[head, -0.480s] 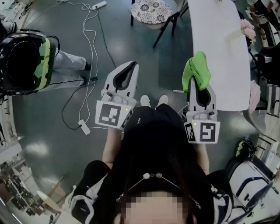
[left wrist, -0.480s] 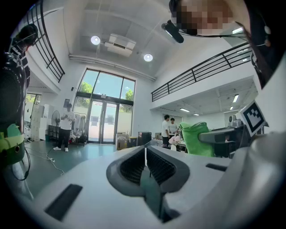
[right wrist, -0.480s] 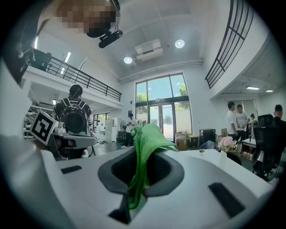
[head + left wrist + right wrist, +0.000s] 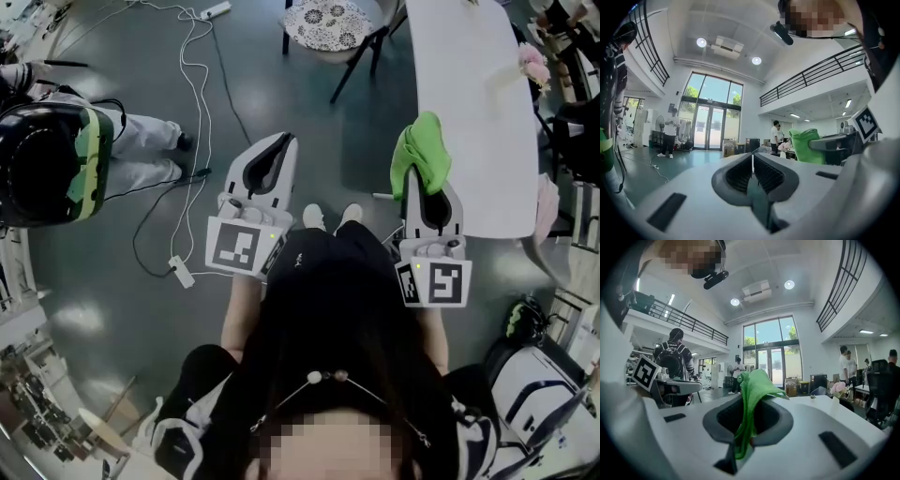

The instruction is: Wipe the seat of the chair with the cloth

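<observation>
A green cloth (image 4: 421, 152) is pinched in my right gripper (image 4: 427, 186), which is shut on it; the cloth (image 4: 751, 397) bunches up out of the jaws and hangs down between them. My left gripper (image 4: 272, 159) is shut with nothing in it, its ribbed pads (image 4: 761, 172) pressed together. Both grippers are held level in front of me, pointing forward, side by side. The chair (image 4: 328, 26) with a patterned round seat stands on the floor far ahead, well beyond both grippers.
A long white table (image 4: 473, 103) runs along the right, its near end beside my right gripper. White cables (image 4: 187, 66) and a power strip trail across the grey floor on the left. A person with a black backpack (image 4: 47, 159) stands at the left. Bags sit at lower right.
The person with the backpack at the left has shifted slightly. Both grippers and the cloth have stayed where they were.
</observation>
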The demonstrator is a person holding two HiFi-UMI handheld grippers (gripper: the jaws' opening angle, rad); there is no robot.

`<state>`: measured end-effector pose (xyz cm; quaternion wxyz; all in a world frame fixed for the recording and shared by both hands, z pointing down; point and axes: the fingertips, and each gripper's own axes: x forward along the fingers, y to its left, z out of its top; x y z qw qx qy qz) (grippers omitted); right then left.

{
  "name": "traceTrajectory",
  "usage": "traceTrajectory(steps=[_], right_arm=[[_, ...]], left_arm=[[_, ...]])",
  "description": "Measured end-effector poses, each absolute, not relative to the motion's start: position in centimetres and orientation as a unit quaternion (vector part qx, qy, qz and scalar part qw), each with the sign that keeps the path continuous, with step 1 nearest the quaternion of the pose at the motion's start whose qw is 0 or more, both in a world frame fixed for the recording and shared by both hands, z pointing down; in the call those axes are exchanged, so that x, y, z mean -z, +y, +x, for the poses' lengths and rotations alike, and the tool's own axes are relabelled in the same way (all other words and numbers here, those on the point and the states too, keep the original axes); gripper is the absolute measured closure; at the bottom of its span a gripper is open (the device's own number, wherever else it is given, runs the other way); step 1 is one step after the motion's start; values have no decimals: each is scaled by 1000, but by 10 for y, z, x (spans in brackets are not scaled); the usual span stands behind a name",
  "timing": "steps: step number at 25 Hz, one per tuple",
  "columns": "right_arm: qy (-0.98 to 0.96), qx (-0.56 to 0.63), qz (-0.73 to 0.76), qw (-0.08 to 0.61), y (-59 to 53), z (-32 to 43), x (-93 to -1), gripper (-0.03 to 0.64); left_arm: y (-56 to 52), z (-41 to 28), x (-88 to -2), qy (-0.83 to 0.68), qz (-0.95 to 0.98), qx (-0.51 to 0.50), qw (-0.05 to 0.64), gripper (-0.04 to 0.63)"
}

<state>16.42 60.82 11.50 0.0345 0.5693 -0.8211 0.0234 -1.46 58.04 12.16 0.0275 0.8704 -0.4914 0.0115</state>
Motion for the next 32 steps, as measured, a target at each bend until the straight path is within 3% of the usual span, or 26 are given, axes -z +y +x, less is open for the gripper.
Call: traceTrajectory(steps=[17, 32], right_arm=[[-848, -28, 527, 55, 562, 132, -126, 572], [-847, -31, 528, 49, 341, 156, -124, 571]], left_arm=[[553, -52, -134, -516, 856, -21, 31, 580], [344, -42, -132, -523, 851, -34, 12, 580]])
